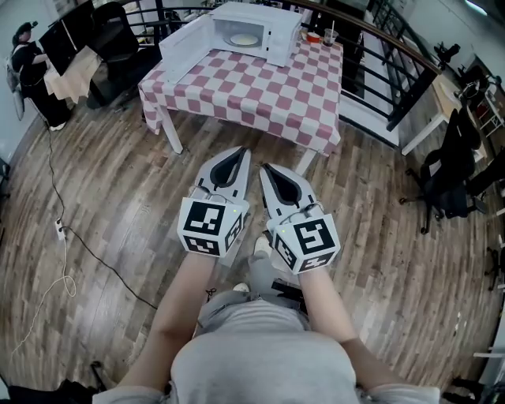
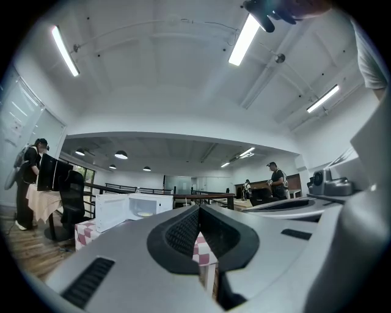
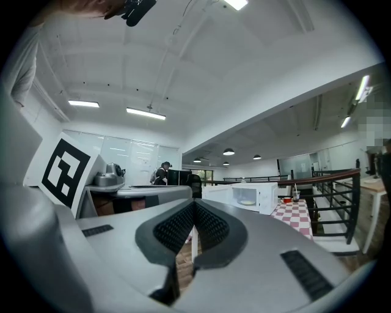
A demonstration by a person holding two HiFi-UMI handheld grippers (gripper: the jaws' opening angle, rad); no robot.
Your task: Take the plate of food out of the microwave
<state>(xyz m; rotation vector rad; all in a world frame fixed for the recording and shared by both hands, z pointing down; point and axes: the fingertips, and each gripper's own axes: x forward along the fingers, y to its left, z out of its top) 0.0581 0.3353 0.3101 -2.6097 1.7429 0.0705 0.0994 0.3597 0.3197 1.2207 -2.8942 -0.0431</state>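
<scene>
My left gripper [image 1: 237, 159] and right gripper [image 1: 272, 175] are hovering empty, jaws pressed together, far from the plate [image 1: 244, 39] in the microwave [image 1: 282, 38].

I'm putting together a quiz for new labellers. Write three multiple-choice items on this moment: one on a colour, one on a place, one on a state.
1. What colours are the checks of the tablecloth?
A. blue and white
B. red and white
C. green and yellow

2. Where is the plate relative to the microwave?
A. on top of it
B. beside it on the tablecloth
C. inside it

3. How does the microwave's door stand?
A. swung open
B. shut
C. taken off

Key:
1 B, the head view shows red and white squares.
2 C, the plate lies in the microwave's lit inside.
3 A, the door hangs out to one side and the inside is in plain view.
</scene>
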